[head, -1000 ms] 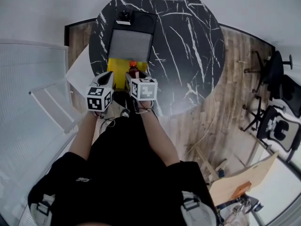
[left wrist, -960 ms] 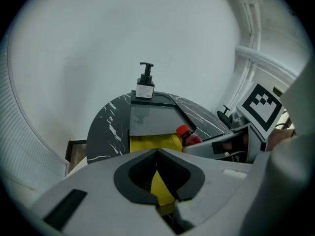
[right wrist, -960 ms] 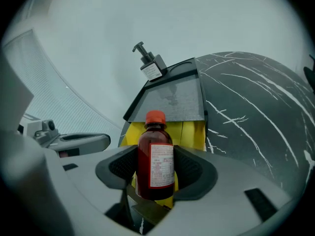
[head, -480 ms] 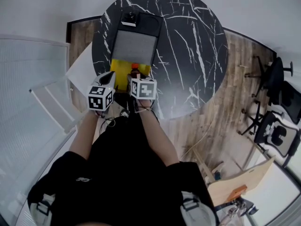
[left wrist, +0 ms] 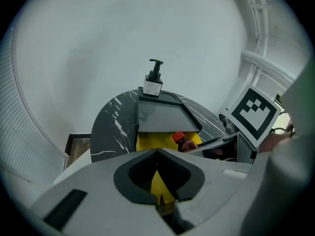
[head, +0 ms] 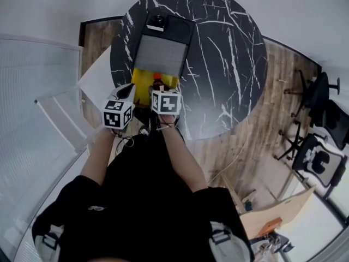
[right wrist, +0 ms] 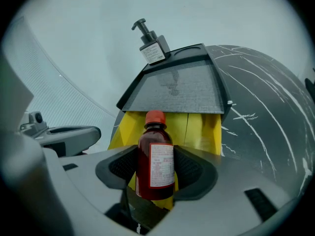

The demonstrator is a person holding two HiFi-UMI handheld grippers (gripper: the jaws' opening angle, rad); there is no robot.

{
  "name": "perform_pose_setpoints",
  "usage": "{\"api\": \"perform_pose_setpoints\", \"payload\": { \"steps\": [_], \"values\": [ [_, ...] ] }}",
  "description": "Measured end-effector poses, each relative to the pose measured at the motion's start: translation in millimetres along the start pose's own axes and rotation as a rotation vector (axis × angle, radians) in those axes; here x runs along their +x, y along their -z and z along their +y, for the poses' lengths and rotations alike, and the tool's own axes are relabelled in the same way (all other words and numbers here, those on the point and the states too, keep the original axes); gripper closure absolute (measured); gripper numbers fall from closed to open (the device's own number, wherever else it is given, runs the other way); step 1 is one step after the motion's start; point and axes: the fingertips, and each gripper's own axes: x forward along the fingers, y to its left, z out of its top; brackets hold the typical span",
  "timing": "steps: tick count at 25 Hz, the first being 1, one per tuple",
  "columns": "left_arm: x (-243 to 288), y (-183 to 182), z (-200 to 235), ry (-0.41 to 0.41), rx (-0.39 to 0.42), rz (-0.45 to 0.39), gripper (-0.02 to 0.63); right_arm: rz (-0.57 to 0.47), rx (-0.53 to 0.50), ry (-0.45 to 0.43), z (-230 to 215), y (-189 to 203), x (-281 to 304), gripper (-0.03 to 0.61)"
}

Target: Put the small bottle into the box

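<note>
Small bottle (right wrist: 155,154) stands upright in the right gripper (right wrist: 156,170), whose fingers are clenched on its body. Compared with a second ago it has advanced only slightly, and it now hangs over the near part of the yellow box (right wrist: 202,129) on the counter (head: 229,64). Fingers of the left gripper (left wrist: 158,183) are clenched on that box's flap (so it seems). I judge that lowering and release remain.

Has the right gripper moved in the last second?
Yes, slightly: the right gripper, shut on the bottle, sits nearer the gray tray, farther over the yellow box.
</note>
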Motion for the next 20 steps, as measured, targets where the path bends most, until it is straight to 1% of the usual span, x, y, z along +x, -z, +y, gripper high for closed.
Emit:
{"api": "perform_pose_setpoints", "payload": {
  "steps": [12,18,20],
  "values": [
    [-3.9,5.5,5.1,-0.006,-0.018,0.007,0.614,0.036,-0.05,0.026,3.0,0.5,4.7,0.365],
    [-4.4,8.2,5.9,-0.005,-0.022,0.008,0.614,0.051,-0.095,0.076,-2.9,1.3,4.7,0.365],
    [-5.0,10.3,6.7,-0.007,-0.025,0.013,0.614,0.068,-0.086,0.059,1.1,6.0,7.3,0.365]
  ]
}}
